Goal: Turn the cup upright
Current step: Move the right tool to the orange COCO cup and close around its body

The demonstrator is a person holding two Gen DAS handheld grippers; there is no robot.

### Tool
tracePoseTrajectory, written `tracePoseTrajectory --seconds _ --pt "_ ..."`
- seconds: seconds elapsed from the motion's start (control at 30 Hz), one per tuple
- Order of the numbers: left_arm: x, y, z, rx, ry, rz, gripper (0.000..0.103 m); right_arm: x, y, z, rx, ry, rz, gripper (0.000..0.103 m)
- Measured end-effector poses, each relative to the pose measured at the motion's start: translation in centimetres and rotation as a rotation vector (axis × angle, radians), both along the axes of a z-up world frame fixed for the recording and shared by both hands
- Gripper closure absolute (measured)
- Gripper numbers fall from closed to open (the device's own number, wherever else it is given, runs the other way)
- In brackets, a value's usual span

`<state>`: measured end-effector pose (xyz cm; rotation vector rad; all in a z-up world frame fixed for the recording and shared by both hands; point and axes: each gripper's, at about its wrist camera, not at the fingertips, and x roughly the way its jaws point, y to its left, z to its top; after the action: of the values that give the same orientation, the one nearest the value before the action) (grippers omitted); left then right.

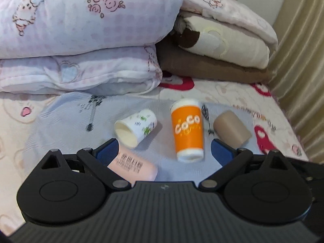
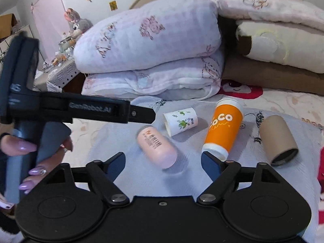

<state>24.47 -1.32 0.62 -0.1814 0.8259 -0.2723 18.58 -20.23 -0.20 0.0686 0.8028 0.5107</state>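
Bedroom scene, bed (image 1: 232, 93) with folded quilts (image 1: 81, 30) behind. Four cups lying on their sides: white cup (image 1: 136, 128), orange cup (image 1: 188, 130) lettered "CoCo", brown cup (image 1: 231, 129), pink cup (image 2: 156, 146) with barcode label. Left claw (image 1: 162, 149) released, low over the cups; right claw (image 2: 163, 162) released, "GenRobot.AI" legible on the left tool, hand (image 2: 30, 158) gripping its handle.

Four cups are lying on their sides in a row across the bed (image 2: 101, 133). The capsule-shaped cup (image 2: 157, 148) is lying leftmost and nearest, the small printed cup (image 2: 180, 121) just behind it, the tall "CoCo" cup (image 2: 222, 127) to their right, and the plain cup (image 2: 278, 138) sitting rightmost. The folded quilts (image 2: 147, 46) are resting behind them all.
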Motion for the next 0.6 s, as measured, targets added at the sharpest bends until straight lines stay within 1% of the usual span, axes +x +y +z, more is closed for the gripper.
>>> tracePoseTrajectory --seconds 0.07,0.13,0.2,0.3,0.37,0.47,0.53,0.6 --pt "1.6 0.0 -0.4 -0.051 -0.012 0.008 0.006 1.8 0.0 -1.0 -0.017 0.003 -0.021 0.022" --pt "3.2 -0.3 -0.9 -0.081 -0.006 0.008 0.006 4.0 0.0 -2.2 -0.029 0.023 -0.038 0.024" --pt "4.5 -0.9 -1.6 -0.066 0.008 0.020 0.006 5.6 0.1 -3.2 -0.057 0.033 -0.059 0.025" --pt "5.3 -1.5 -3.0 -0.042 0.019 0.000 0.006 7.9 -0.3 -4.7 -0.079 0.073 -0.099 0.024" --pt "5.5 -1.8 -4.0 -0.016 0.015 -0.016 0.009 9.2 -0.7 -6.0 -0.088 0.098 -0.142 0.024" --pt "5.9 -2.3 -5.1 0.058 0.002 -0.027 0.013 11.5 -1.7 -8.3 -0.046 0.188 -0.215 0.024" --pt "6.1 -2.2 -5.7 0.056 0.015 -0.033 0.014 12.5 -2.3 -9.7 0.005 0.236 -0.231 0.024" --pt "6.4 -2.1 -6.0 0.027 0.032 -0.038 0.015 13.0 -2.4 -10.4 0.010 0.232 -0.237 0.024"
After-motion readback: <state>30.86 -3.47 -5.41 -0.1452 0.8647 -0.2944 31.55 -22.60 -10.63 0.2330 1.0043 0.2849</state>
